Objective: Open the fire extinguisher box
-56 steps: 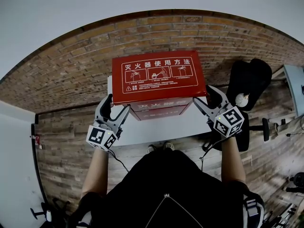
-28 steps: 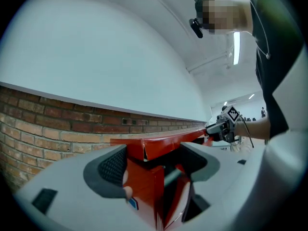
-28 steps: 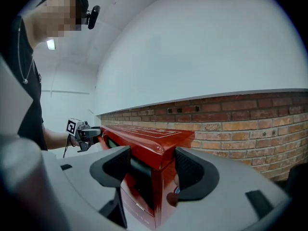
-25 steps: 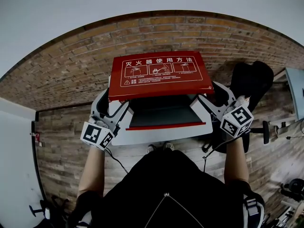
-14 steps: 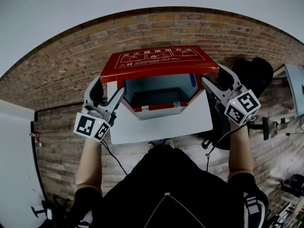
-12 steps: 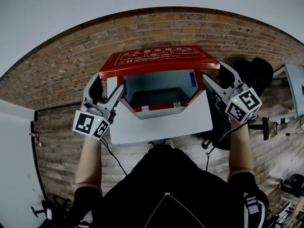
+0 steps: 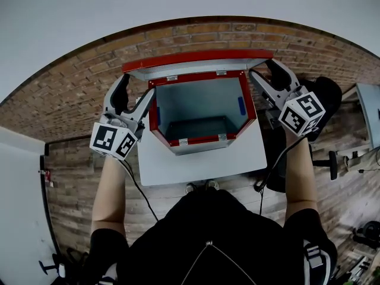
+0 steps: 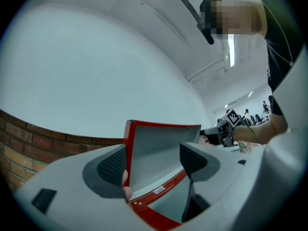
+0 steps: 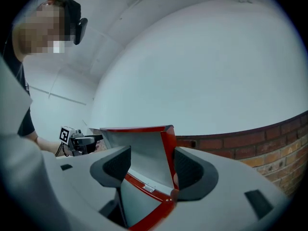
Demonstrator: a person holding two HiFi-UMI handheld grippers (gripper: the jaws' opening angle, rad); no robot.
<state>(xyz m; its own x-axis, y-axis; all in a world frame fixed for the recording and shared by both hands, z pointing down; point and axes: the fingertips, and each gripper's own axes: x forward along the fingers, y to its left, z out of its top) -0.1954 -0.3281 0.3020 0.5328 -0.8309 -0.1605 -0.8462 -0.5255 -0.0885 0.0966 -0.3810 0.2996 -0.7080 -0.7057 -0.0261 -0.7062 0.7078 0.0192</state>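
The fire extinguisher box [image 7: 199, 140] sits open on our white worktop [image 7: 202, 168], its red lid [image 7: 196, 57] standing up. Our left hand-held gripper [image 7: 135, 94] and right hand-held gripper [image 7: 265, 73] are both released, jaws apart round the lid's side edges.

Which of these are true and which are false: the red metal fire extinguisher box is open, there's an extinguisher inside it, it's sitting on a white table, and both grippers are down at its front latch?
1. The red metal fire extinguisher box is open. True: its lid stands up at the back.
2. An extinguisher is inside. False: the head view shows only bare grey walls and floor.
3. The box sits on a white table. True.
4. Both grippers are at the front latch. False: the left gripper and right gripper are each at a side edge of the lid, jaws apart around it.
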